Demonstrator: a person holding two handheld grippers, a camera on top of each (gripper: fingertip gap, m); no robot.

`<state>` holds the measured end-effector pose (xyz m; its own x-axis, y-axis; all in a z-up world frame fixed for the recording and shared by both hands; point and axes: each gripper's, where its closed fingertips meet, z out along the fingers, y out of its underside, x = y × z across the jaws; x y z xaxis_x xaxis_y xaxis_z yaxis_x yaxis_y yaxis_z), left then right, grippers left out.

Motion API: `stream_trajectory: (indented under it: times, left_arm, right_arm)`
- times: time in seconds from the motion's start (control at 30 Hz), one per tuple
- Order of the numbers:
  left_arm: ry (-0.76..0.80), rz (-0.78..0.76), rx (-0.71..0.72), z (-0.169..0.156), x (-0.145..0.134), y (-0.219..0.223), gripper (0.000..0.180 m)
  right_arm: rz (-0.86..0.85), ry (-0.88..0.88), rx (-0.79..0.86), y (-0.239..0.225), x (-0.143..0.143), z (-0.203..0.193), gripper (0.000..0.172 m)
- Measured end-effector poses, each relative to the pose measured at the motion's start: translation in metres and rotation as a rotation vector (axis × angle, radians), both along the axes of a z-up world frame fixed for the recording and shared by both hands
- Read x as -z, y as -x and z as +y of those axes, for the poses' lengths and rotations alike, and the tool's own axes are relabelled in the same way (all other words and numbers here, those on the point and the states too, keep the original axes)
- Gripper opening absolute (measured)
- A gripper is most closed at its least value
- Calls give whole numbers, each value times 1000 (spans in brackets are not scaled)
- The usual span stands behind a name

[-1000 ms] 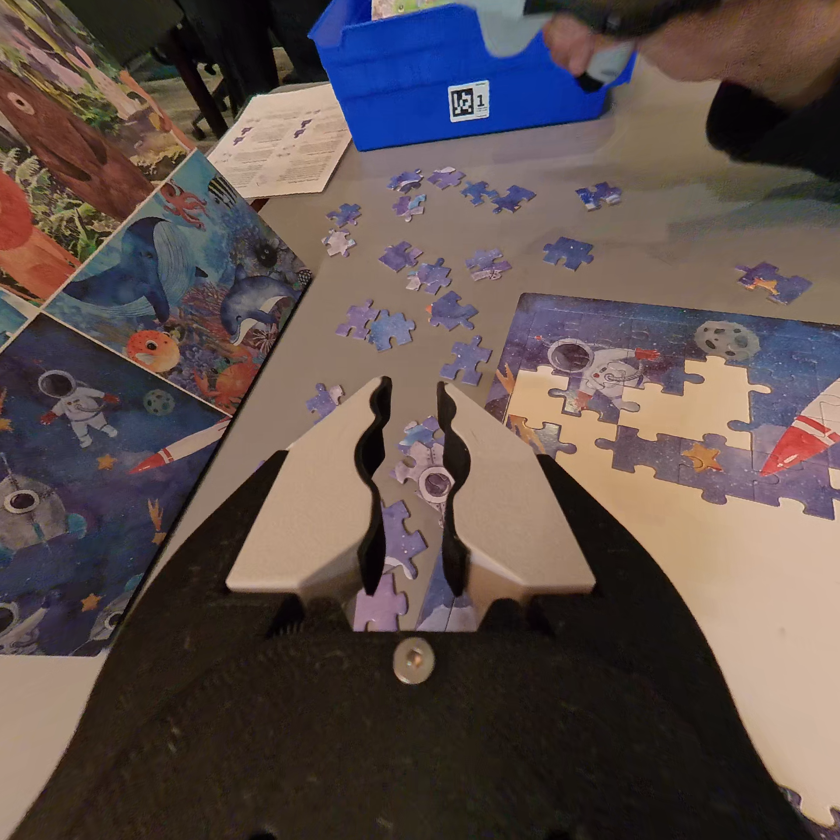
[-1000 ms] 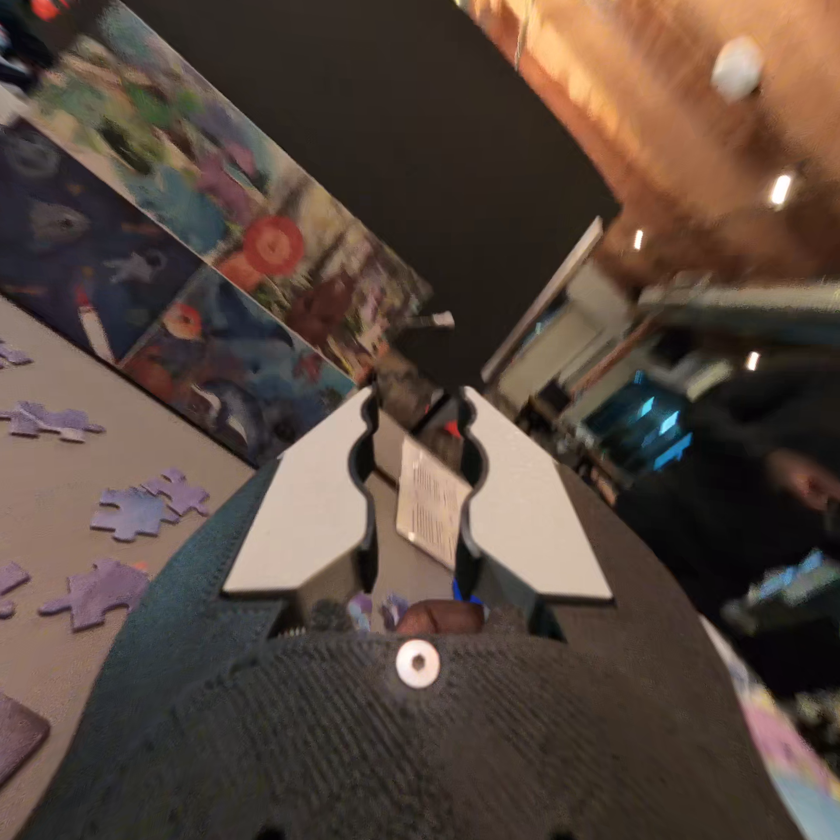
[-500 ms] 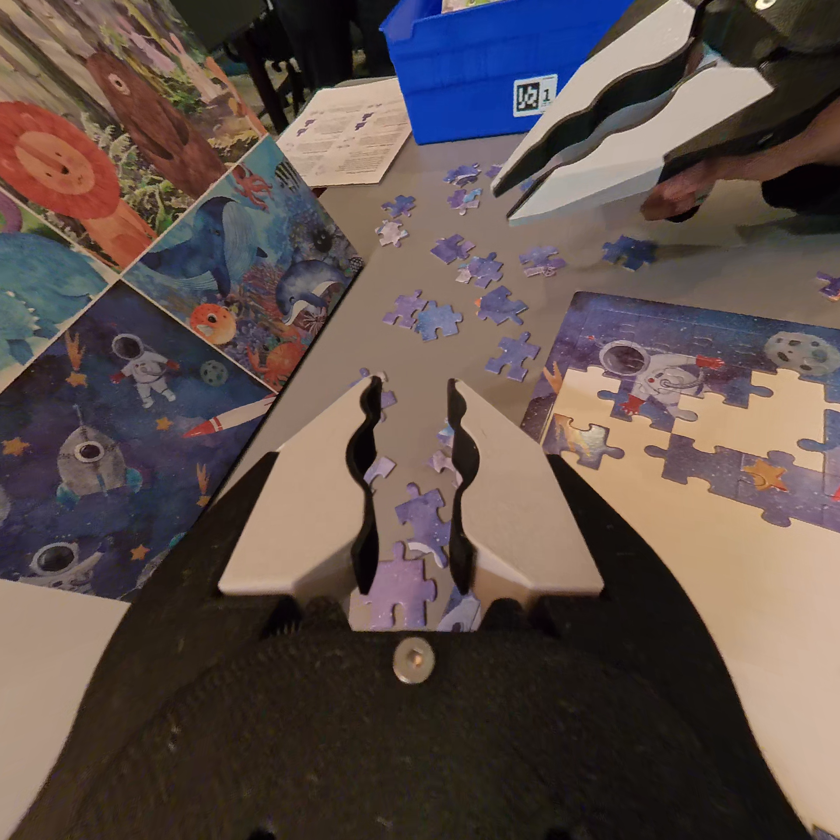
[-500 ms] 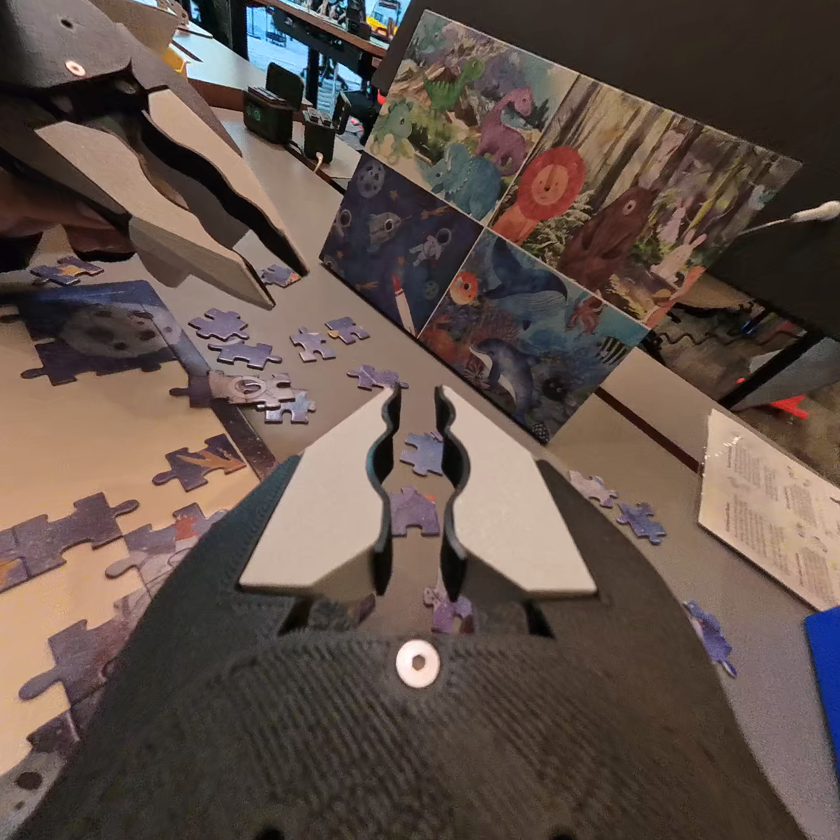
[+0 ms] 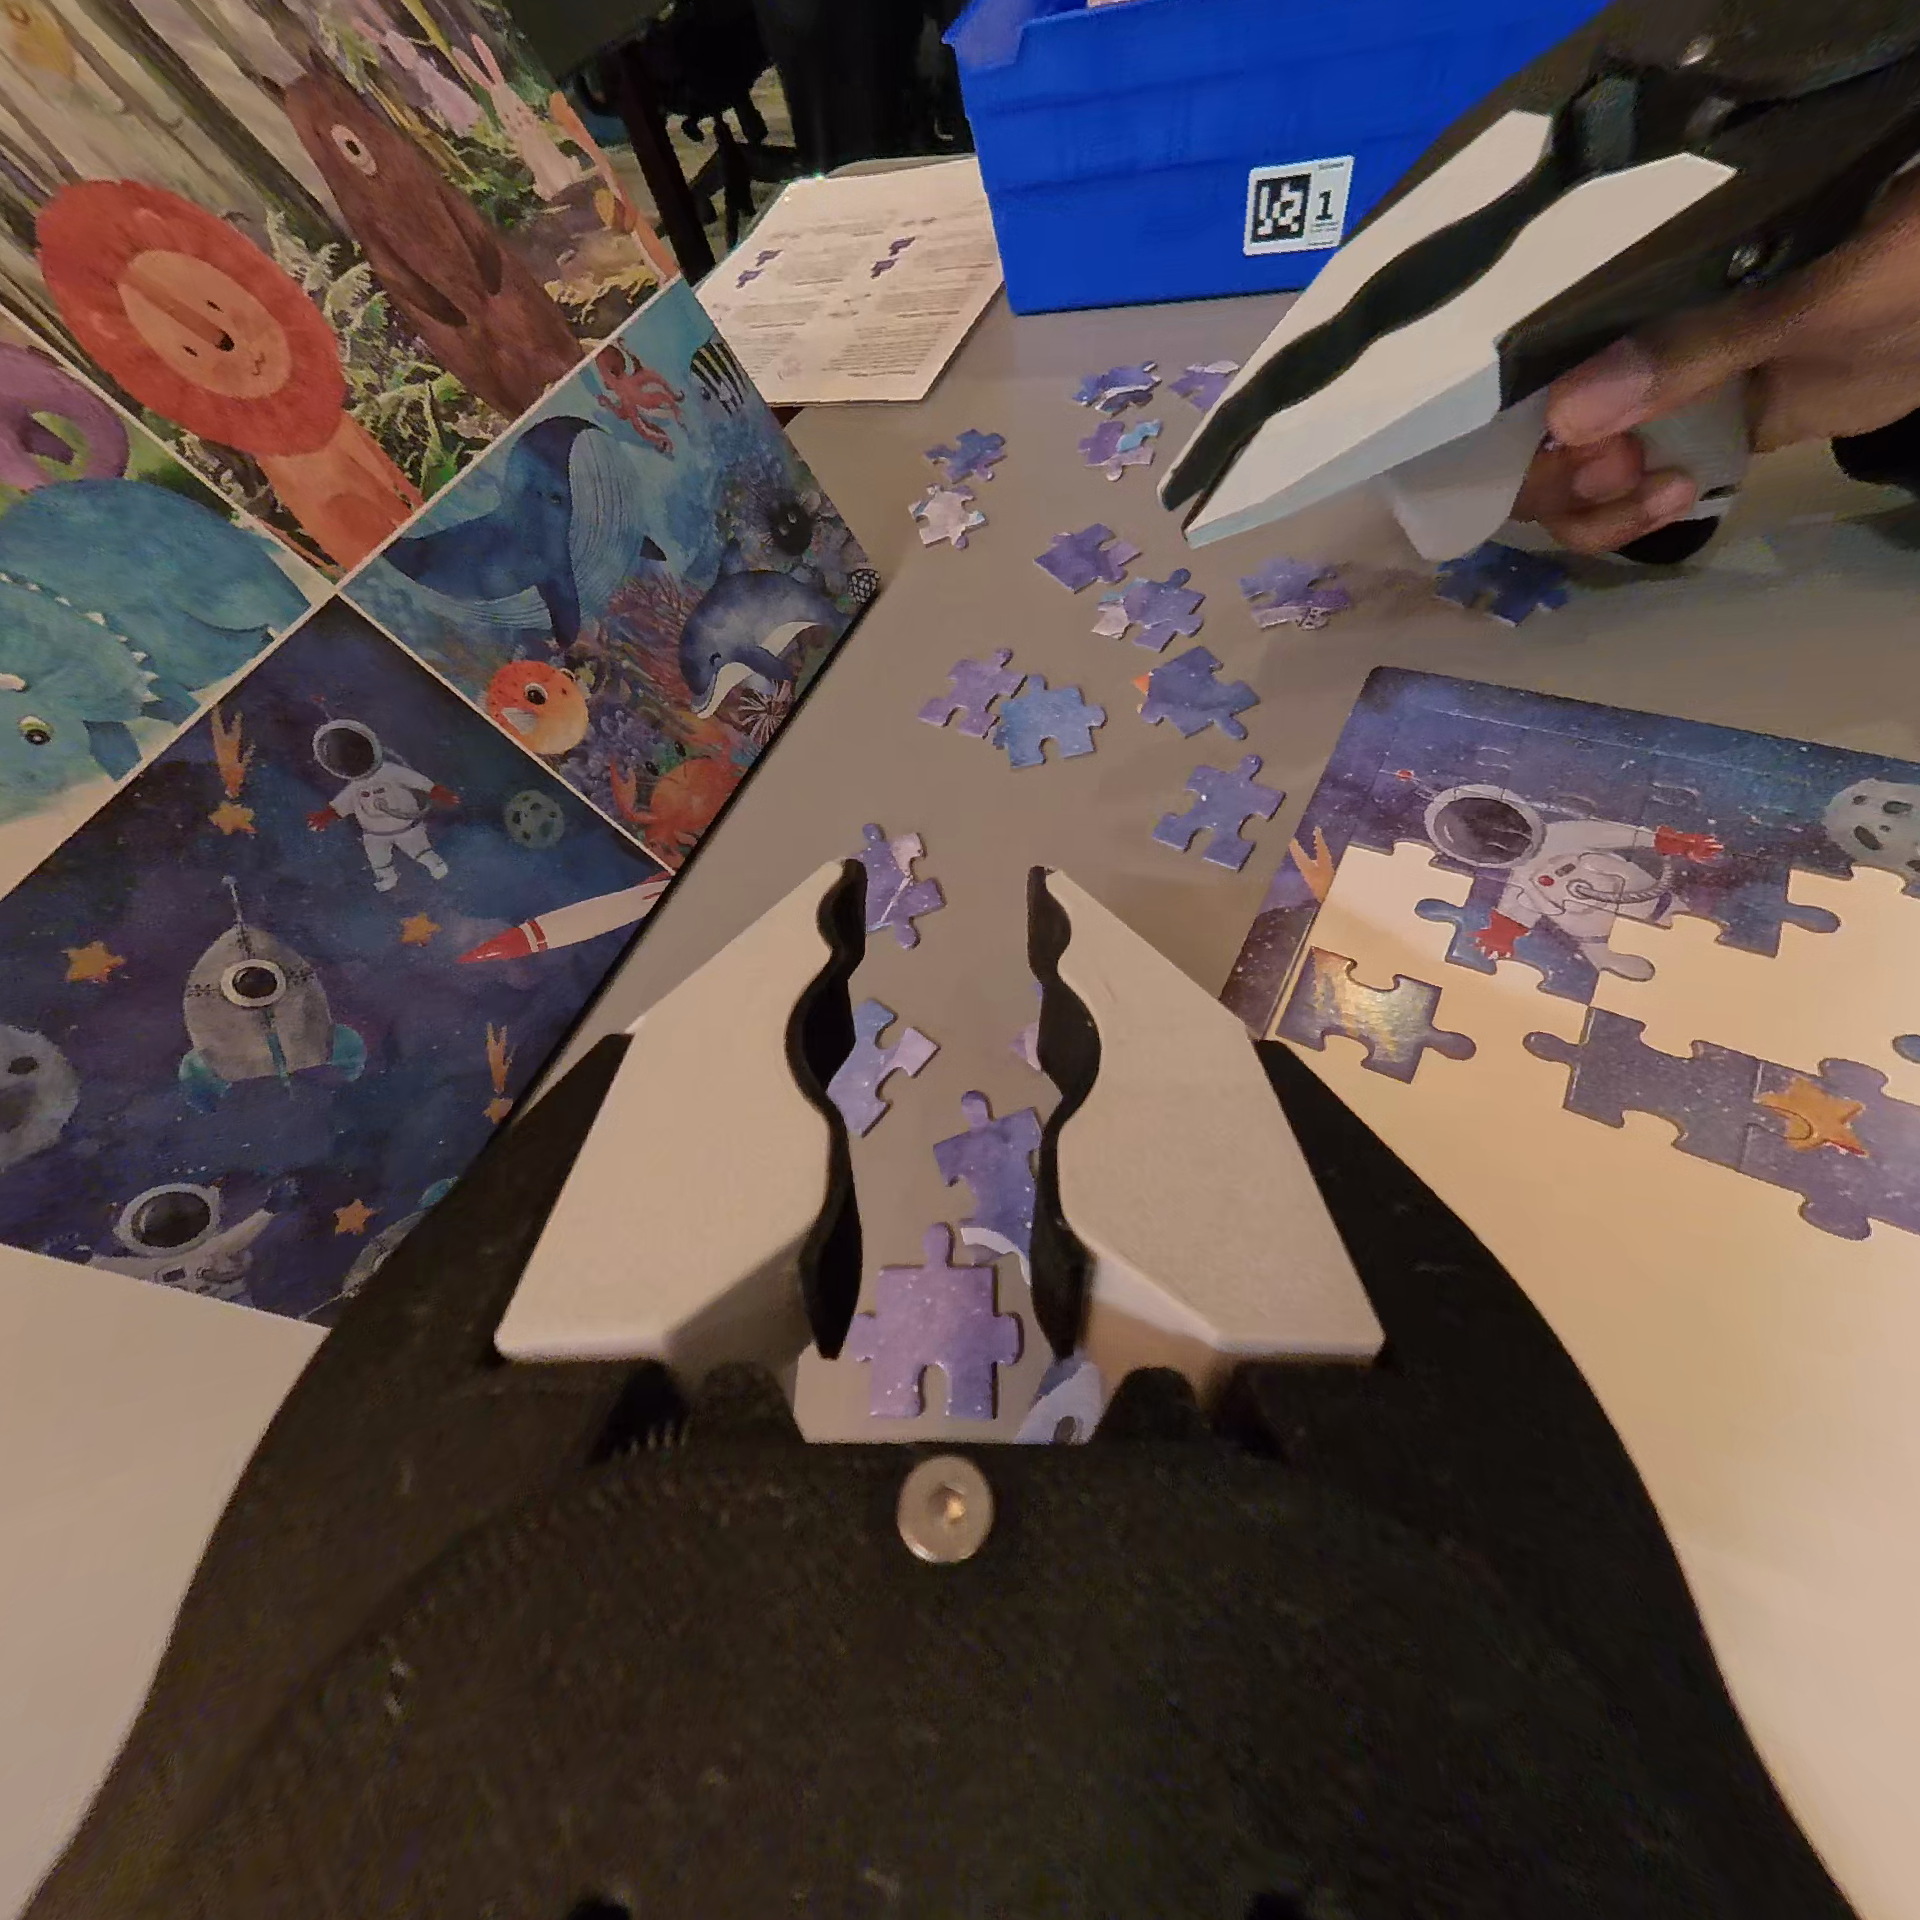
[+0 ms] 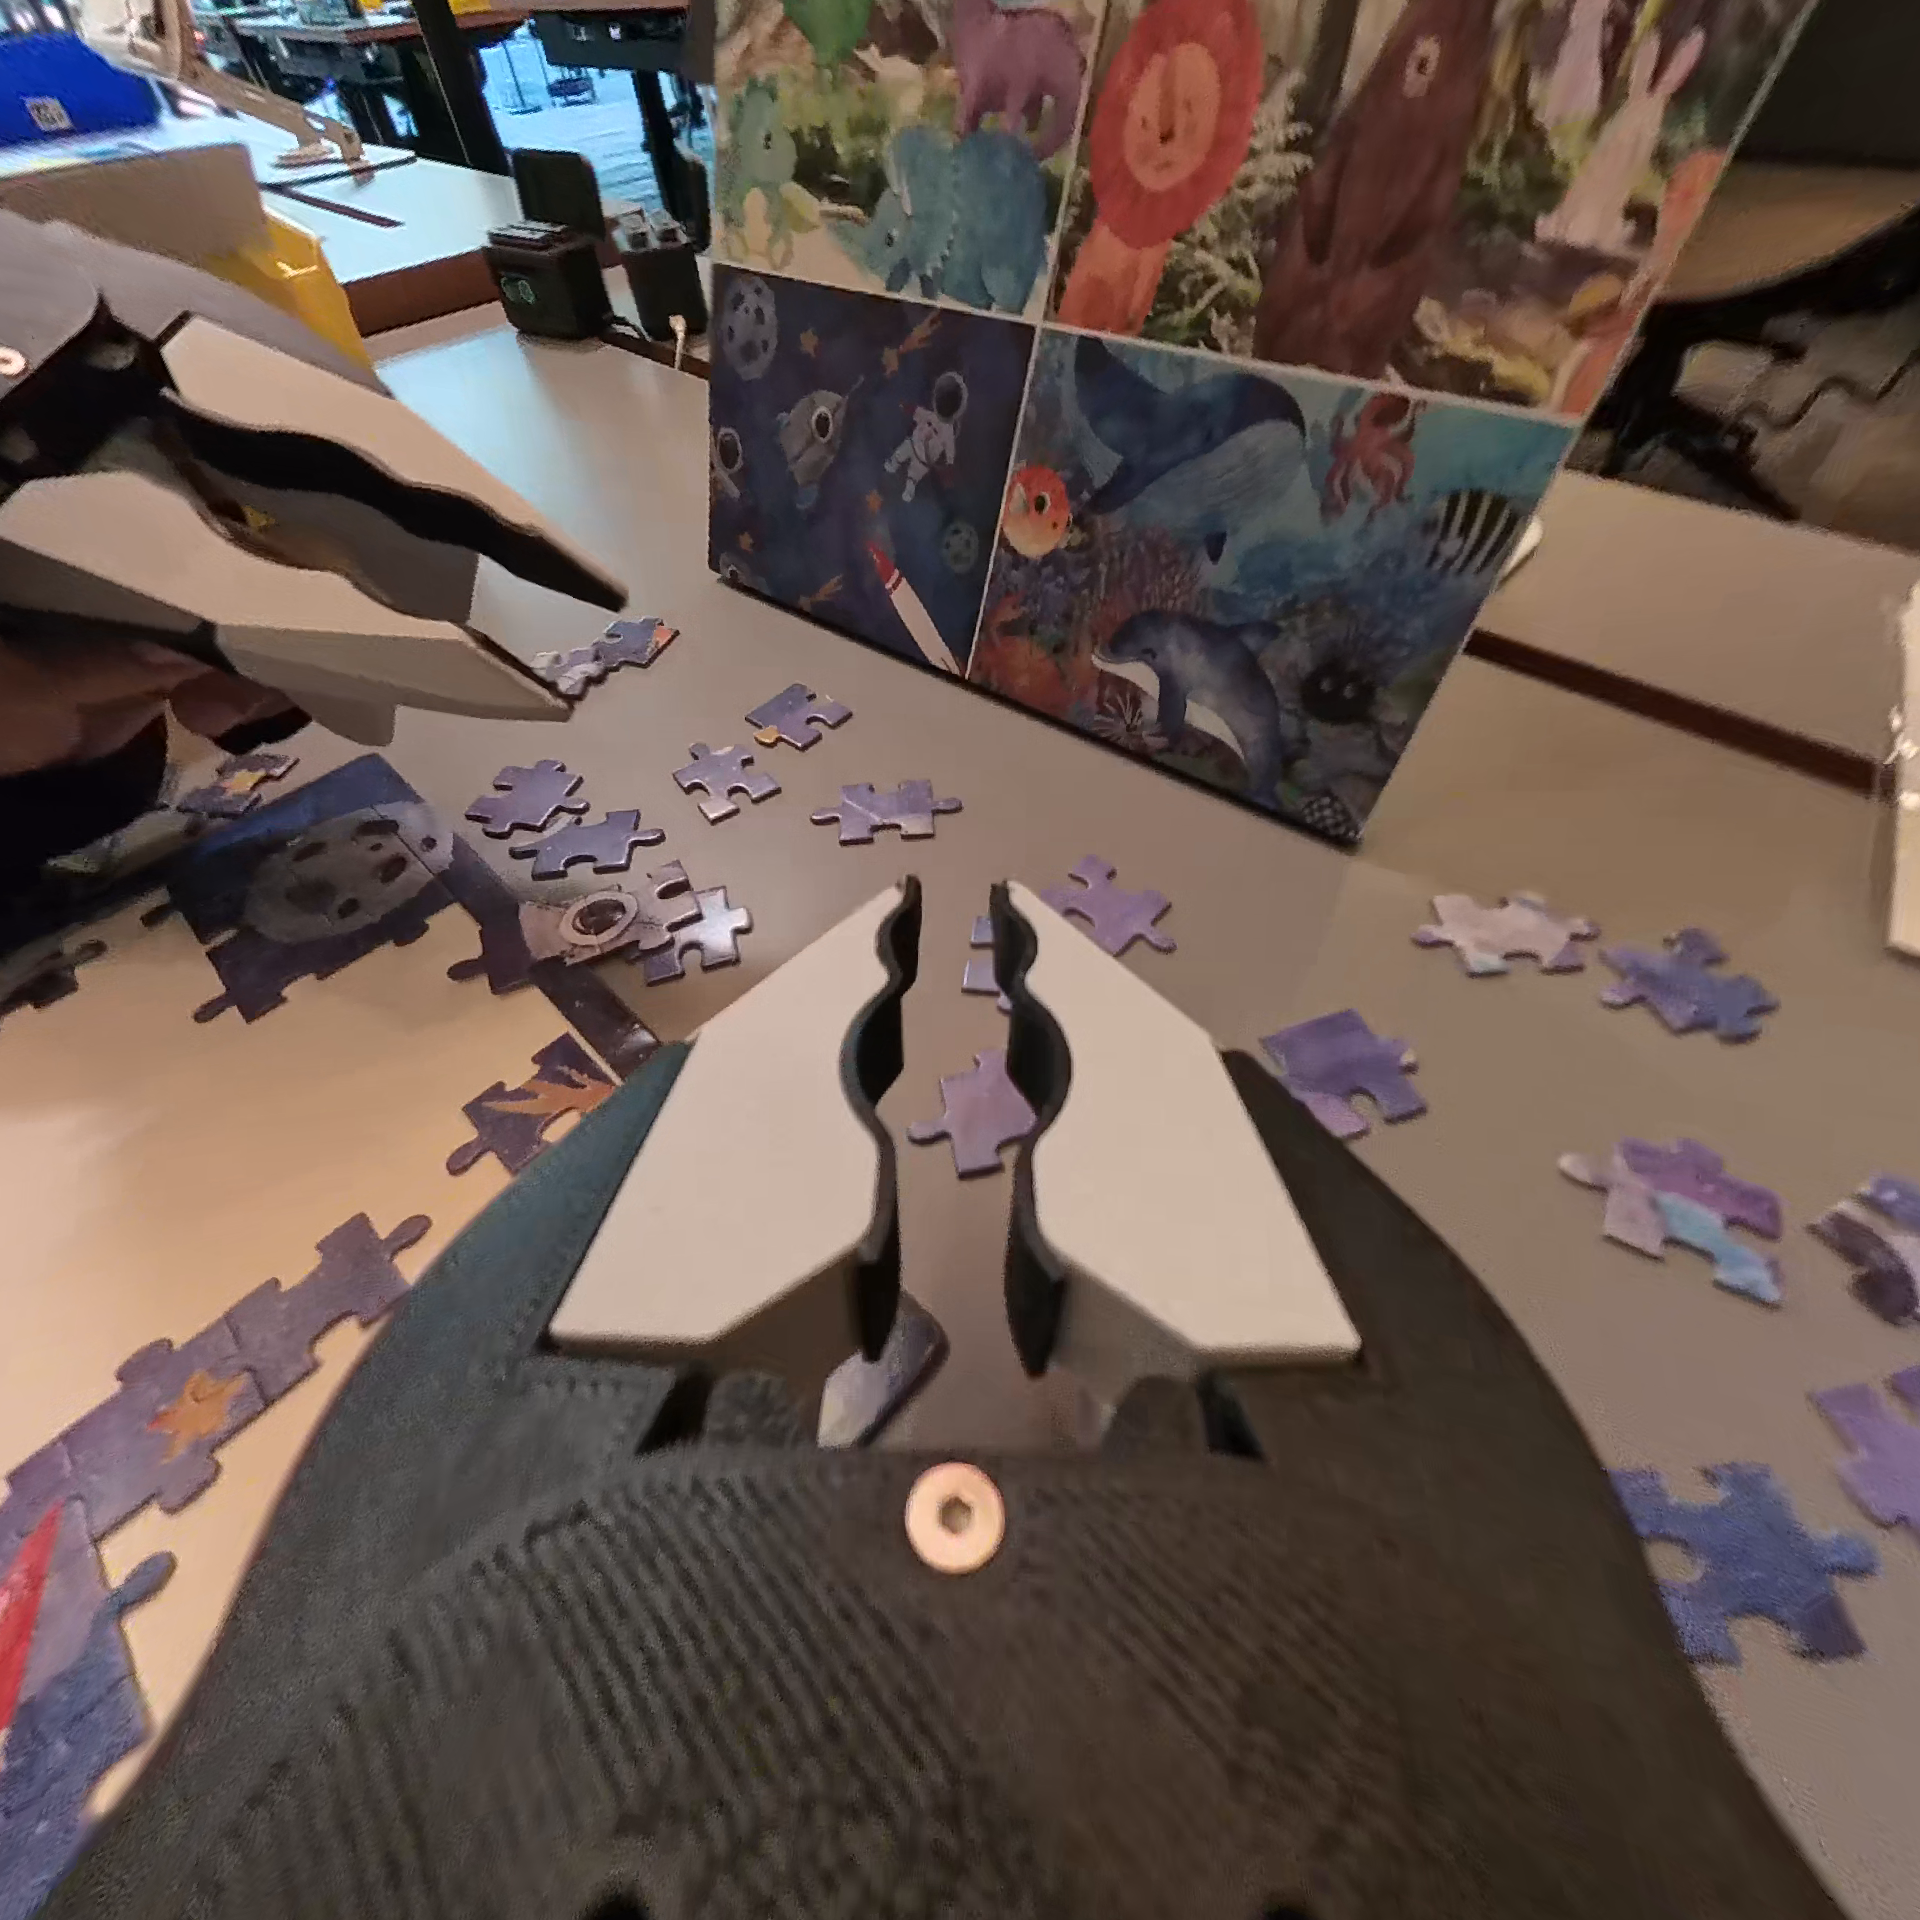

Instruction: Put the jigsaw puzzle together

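Observation:
My left gripper (image 5: 945,873) is open and empty, low over the grey table with loose purple puzzle pieces (image 5: 878,1065) lying under its fingers. One piece (image 5: 896,883) lies by its left tip. To its right is the partly filled space puzzle board (image 5: 1558,1351). My right gripper (image 6: 956,886) has its jaws narrowly apart with nothing between them, above loose pieces (image 6: 977,1112). It also shows in the left wrist view (image 5: 1184,514), held above the scattered pieces (image 5: 1044,717). The left gripper shows in the right wrist view (image 6: 587,655), open, by the board (image 6: 260,1122).
An upright picture box (image 5: 416,623) with animals and space scenes stands along the left; it shows ahead in the right wrist view (image 6: 1195,520). A blue bin (image 5: 1143,135) and a printed sheet (image 5: 862,291) lie at the far end. A hand (image 5: 1621,457) holds the right gripper. The grippers' ends are close to 12 cm from one another.
My left gripper's jaws have opened wider over the loose pieces. My right gripper swung down from pointing into the room to low over the table, and its jaws narrowed on nothing.

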<state>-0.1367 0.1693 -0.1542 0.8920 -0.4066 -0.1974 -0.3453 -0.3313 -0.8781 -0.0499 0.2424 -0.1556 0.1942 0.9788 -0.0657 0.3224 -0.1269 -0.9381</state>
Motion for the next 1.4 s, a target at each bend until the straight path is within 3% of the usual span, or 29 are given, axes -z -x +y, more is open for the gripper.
stream_trajectory:
  times: [0.2,0.3,0.73,1.4]
  left_arm:
    - [-1,-3,-10,1,1,3,30]
    - [-3,-6,-16,1,1,4,30]
    - [-3,-27,-39,2,1,10,28]
    - [-44,-27,-58,1,-13,13,27]
  right_arm:
    - [-7,81,13,0,5,3,10]
    - [2,69,8,1,3,2,0]
    - [28,161,-84,4,-3,-7,0]
    - [45,28,-115,4,-8,-11,0]
